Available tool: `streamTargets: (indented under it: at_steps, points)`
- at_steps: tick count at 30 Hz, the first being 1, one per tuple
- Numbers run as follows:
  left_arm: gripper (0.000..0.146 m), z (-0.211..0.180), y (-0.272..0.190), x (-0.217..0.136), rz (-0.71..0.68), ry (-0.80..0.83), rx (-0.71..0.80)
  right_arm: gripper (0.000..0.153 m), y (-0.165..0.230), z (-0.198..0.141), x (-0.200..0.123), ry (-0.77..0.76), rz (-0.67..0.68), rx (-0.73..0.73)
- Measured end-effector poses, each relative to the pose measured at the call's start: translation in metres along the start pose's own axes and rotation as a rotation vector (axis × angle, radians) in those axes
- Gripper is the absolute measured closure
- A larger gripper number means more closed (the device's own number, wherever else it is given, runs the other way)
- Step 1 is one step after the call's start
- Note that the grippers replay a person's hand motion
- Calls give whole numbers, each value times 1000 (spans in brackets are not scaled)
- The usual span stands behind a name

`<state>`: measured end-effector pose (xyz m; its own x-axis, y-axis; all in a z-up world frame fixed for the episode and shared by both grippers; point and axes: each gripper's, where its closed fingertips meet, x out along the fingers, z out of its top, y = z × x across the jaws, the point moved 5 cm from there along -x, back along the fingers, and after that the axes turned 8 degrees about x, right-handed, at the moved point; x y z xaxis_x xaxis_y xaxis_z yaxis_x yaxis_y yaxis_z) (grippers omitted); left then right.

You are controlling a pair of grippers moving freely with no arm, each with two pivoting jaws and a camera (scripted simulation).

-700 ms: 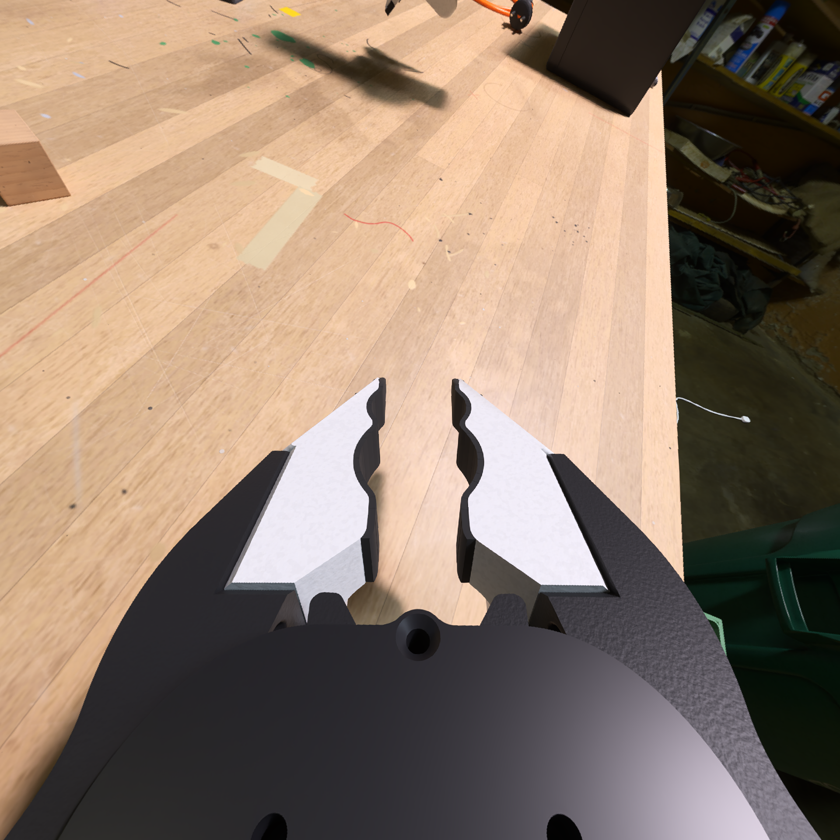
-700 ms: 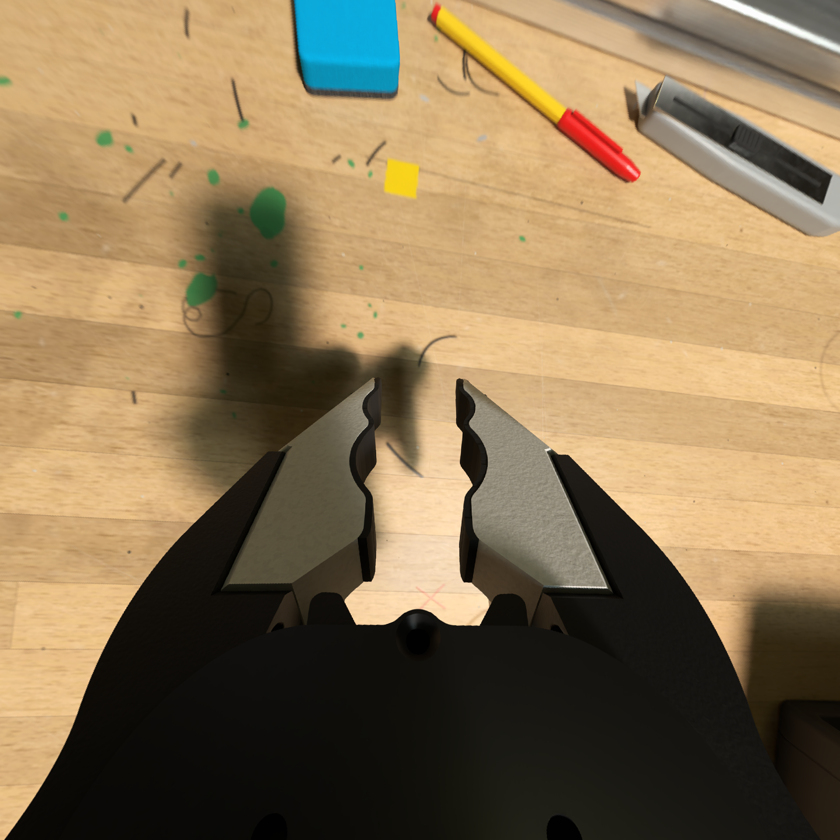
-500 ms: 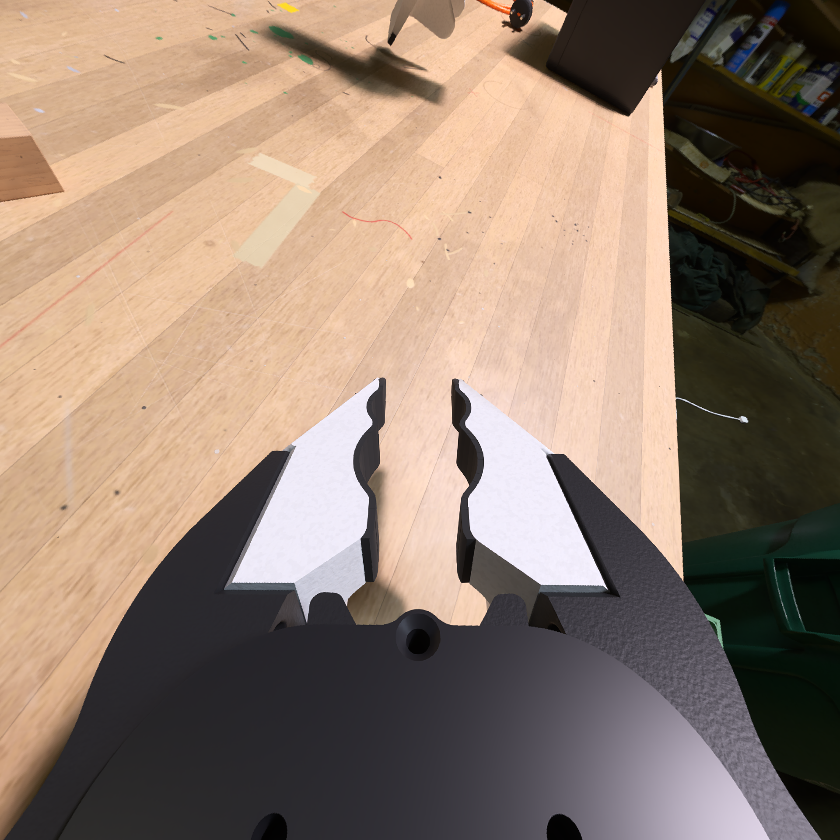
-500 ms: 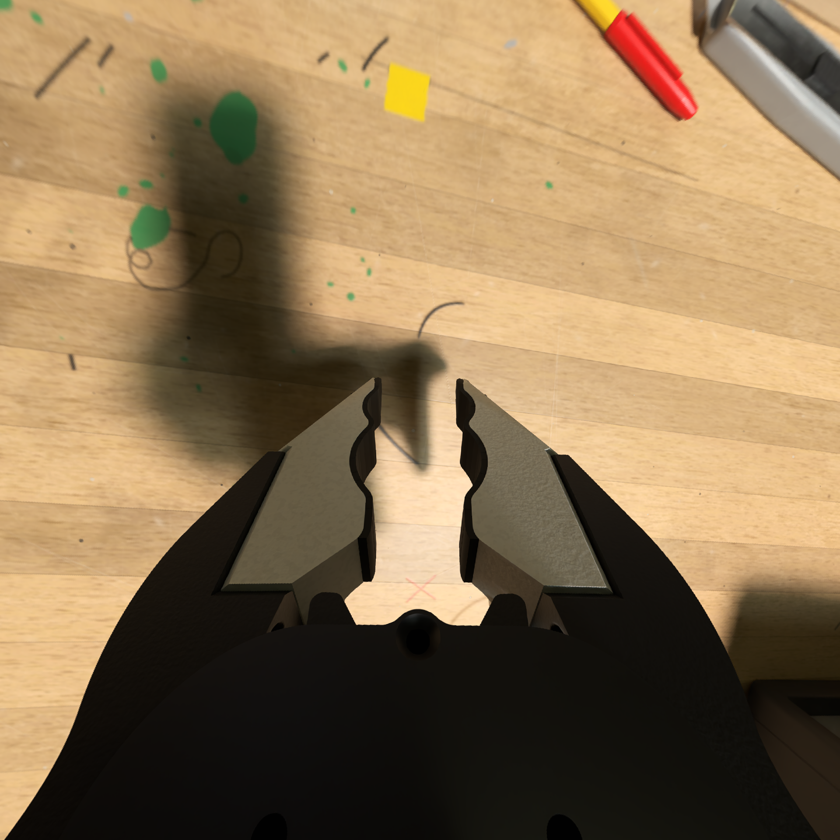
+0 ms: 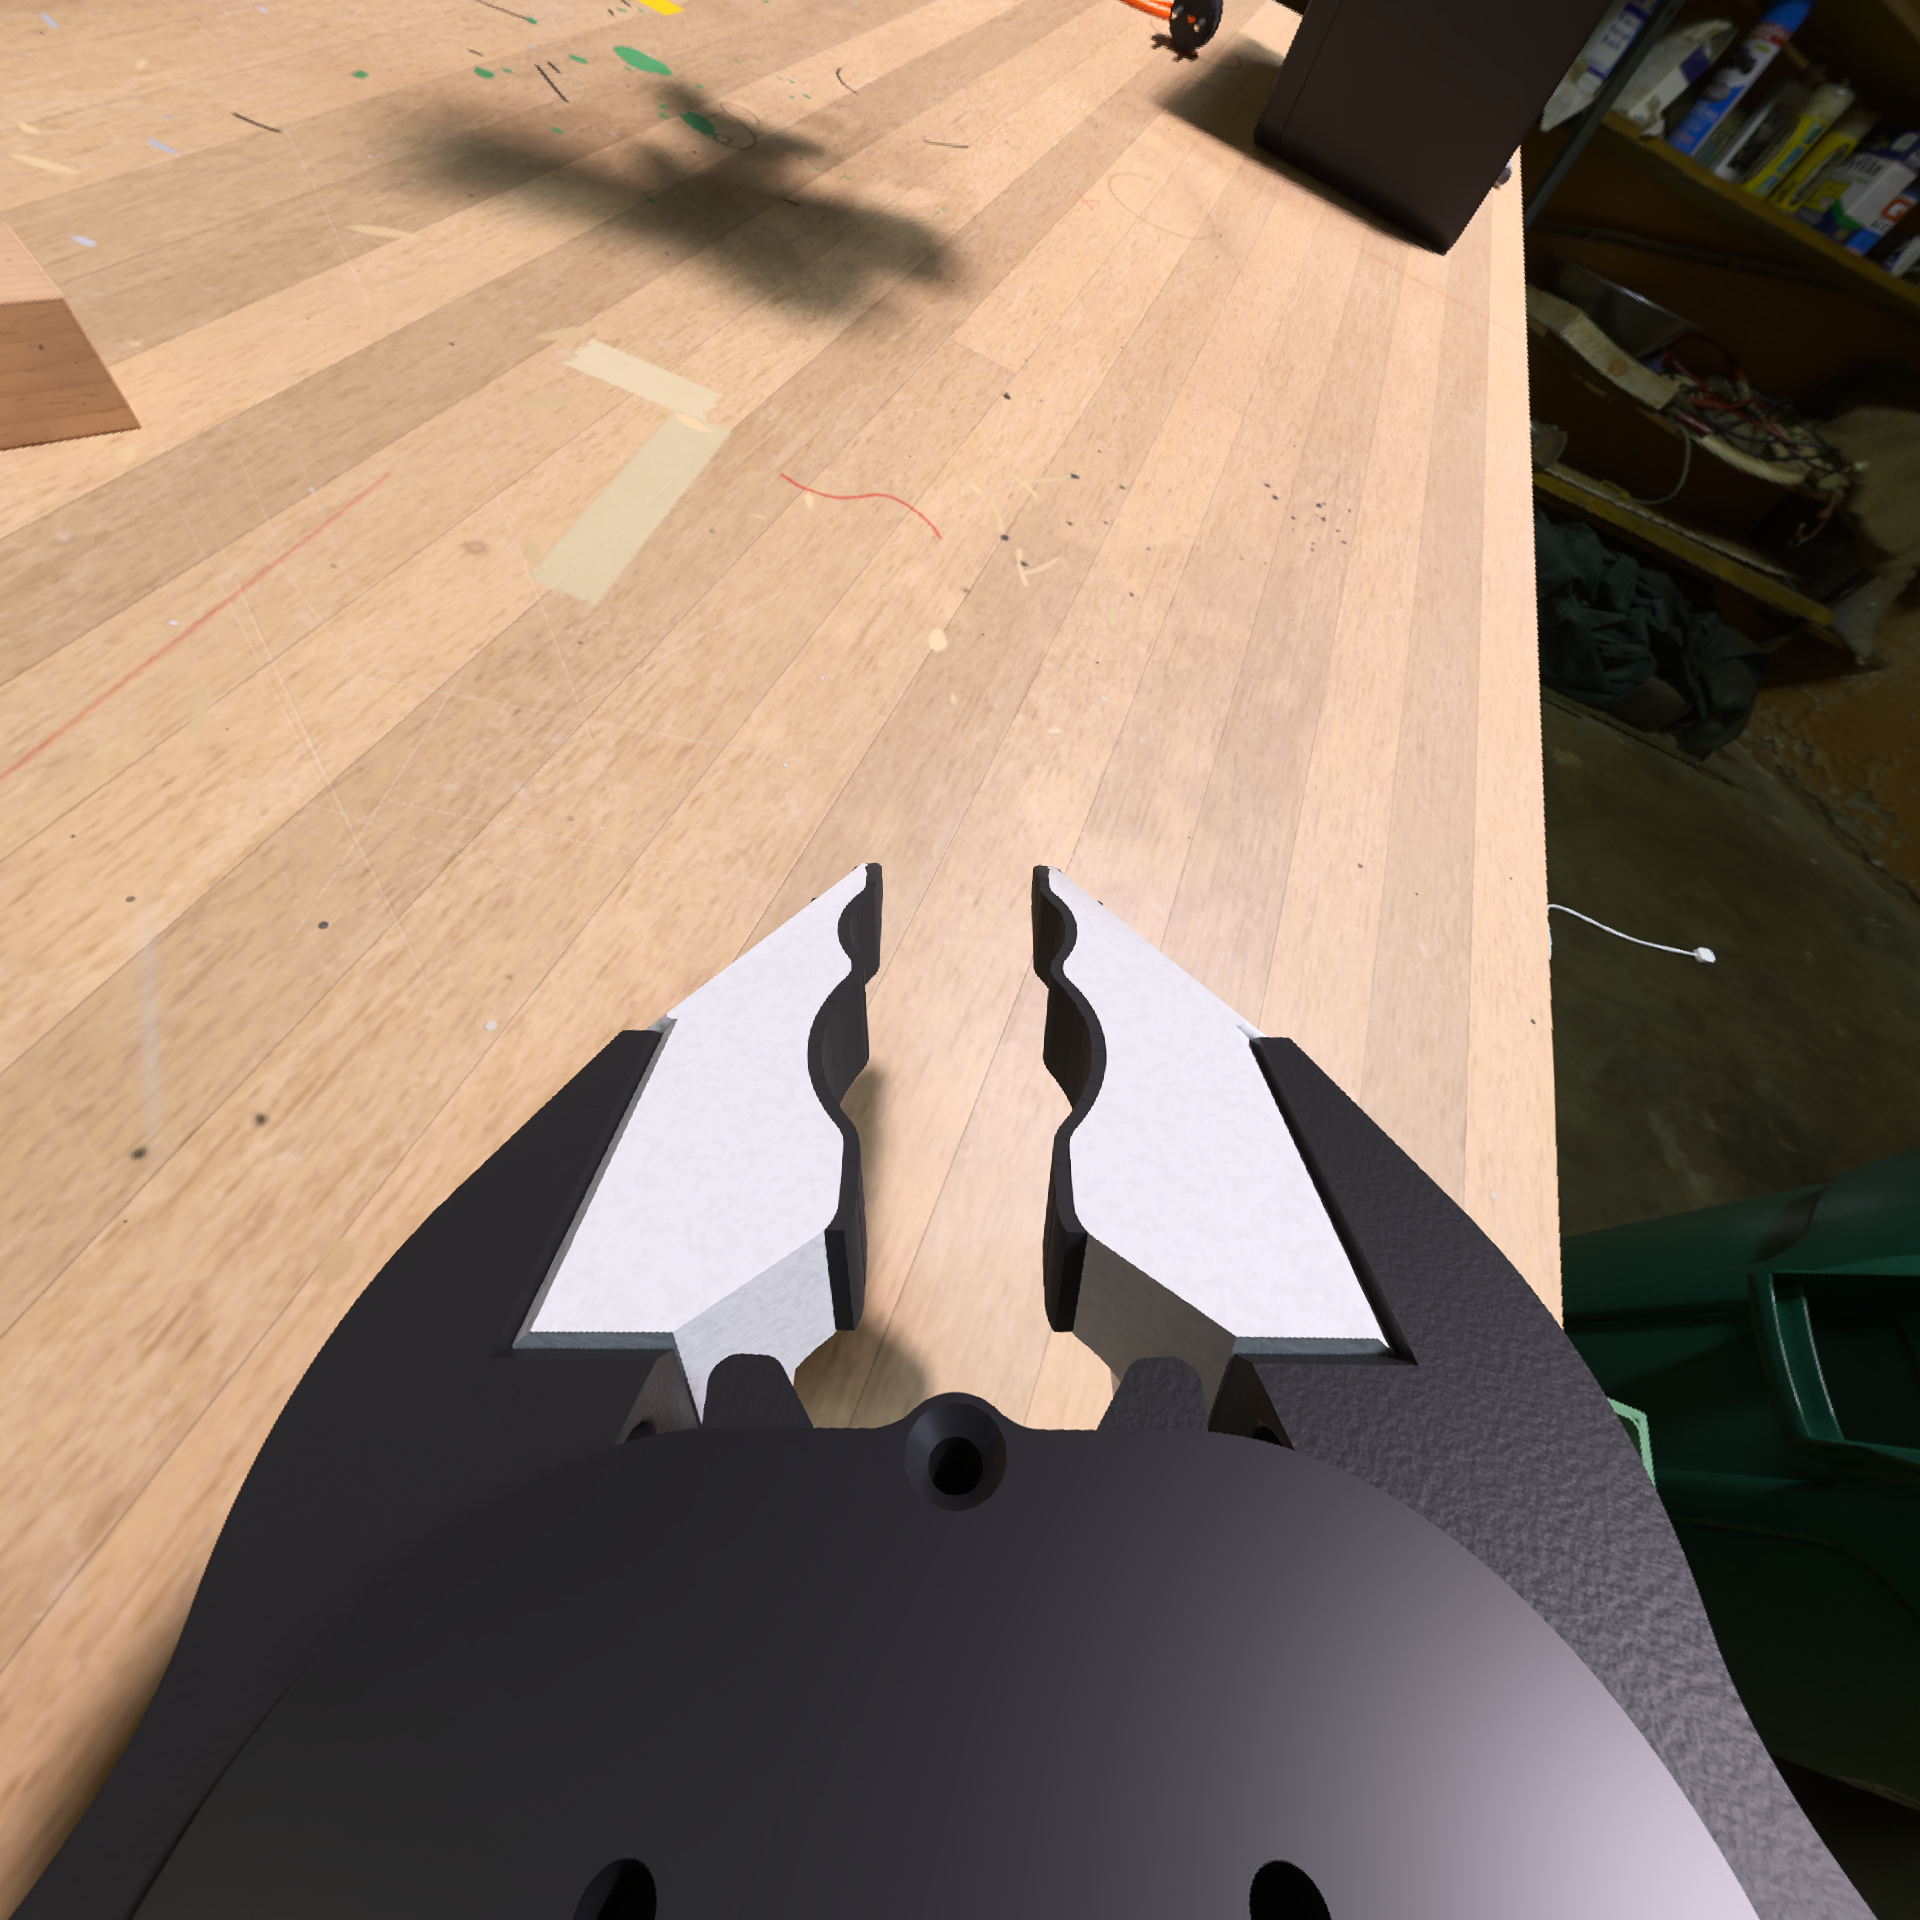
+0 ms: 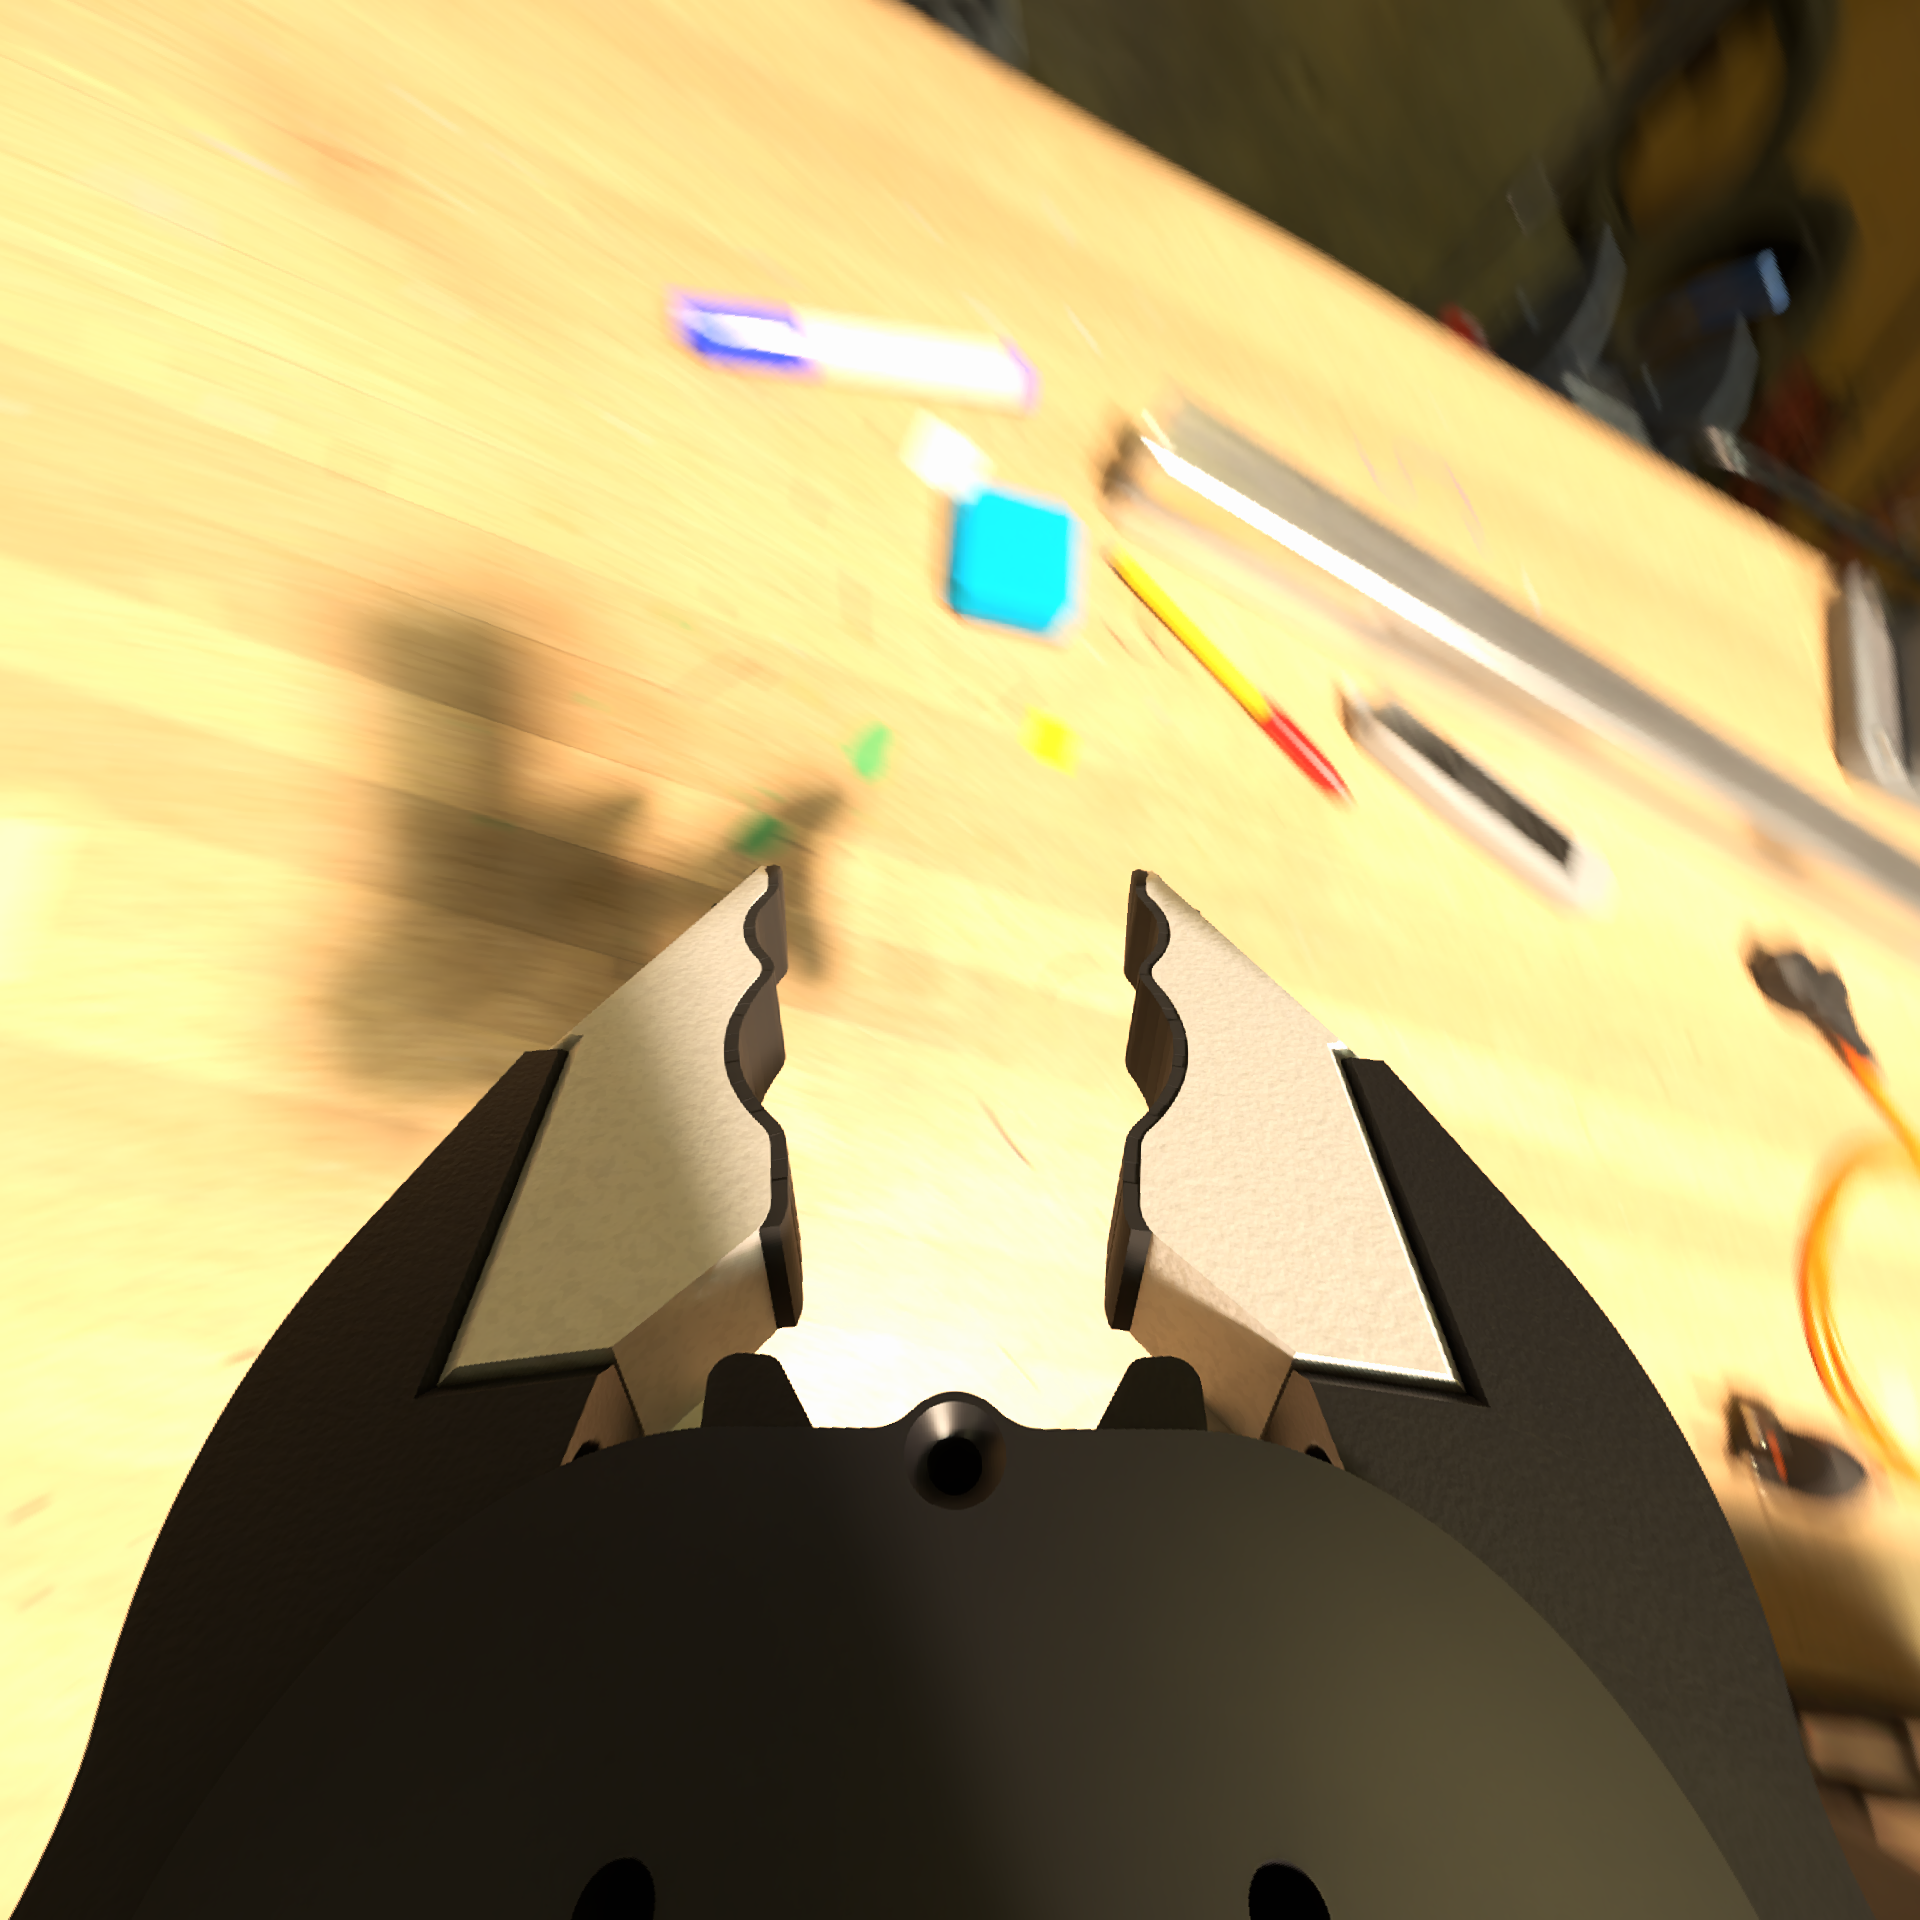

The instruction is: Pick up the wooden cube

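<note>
The wooden cube is cut off by the left edge of the left wrist view, far ahead and to the left on the wooden workbench. My left gripper is open and empty above bare bench near the right edge. My right gripper is open wider and empty. Its view is blurred by motion and does not show the cube.
A dark box stands at the far right bench corner, with shelves and a green bin beyond the edge. In the right wrist view lie a blue block, a yellow-red pen, a grey utility knife, a metal bar and an orange cable.
My right gripper has opened wider and swung up fast, so more of the bench and its far clutter shows, blurred. It no longer shows in the left view. The left view has barely shifted.
</note>
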<state>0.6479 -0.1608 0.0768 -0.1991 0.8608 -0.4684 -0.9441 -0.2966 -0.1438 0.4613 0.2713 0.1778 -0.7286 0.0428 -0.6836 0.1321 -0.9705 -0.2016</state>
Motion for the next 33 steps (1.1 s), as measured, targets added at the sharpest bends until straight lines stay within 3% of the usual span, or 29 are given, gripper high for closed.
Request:
streamTargets:
  at_steps: [3,6,11,14,21,33]
  points:
    - [117,2,0,1,-6,-8,-2,83,74,33,-25,-141,248,-179]
    - [117,4,0,3,-15,-9,7,76,156,47,-23,-161,472,-319]
    - [117,5,-4,4,-28,9,27,71,262,55,19,-170,616,-507]
    - [117,4,-6,0,-25,18,39,76,303,55,47,-136,722,-522]
    - [117,-1,-3,-15,-2,8,25,88,329,56,95,-44,739,-460]
    - [117,-3,-1,-20,-7,-2,19,113,336,45,116,40,630,-602]
